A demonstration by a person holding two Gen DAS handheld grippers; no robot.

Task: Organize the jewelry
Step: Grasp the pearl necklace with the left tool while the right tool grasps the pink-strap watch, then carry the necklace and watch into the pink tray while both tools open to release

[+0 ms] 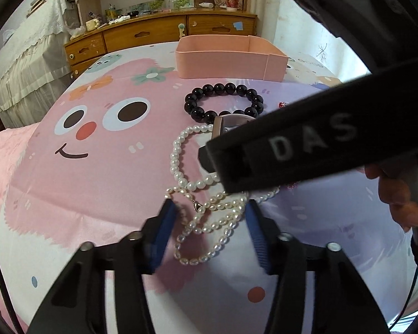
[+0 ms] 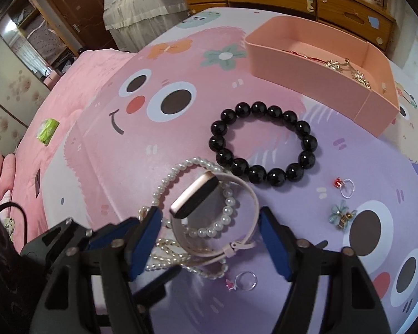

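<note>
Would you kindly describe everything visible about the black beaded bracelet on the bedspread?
The black beaded bracelet is a closed ring of large, glossy round beads, looking like polished stone or glass. It lies flat on the pink and lilac cartoon bedspread, between the pink open box and the pale-strapped watch. Neither gripper touches it; whether it touches the watch strap is unclear.

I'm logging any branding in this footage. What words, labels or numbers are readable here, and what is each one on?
"DAS": pale letters on the black body of the right gripper, seen from the left wrist view; slightly blurred, and possibly cut off.
Green packet on the pink bedspread: any print is too small to read.
Watch face: dark, nothing legible.
Items on the wooden dresser: too small and blurred to read.
</note>
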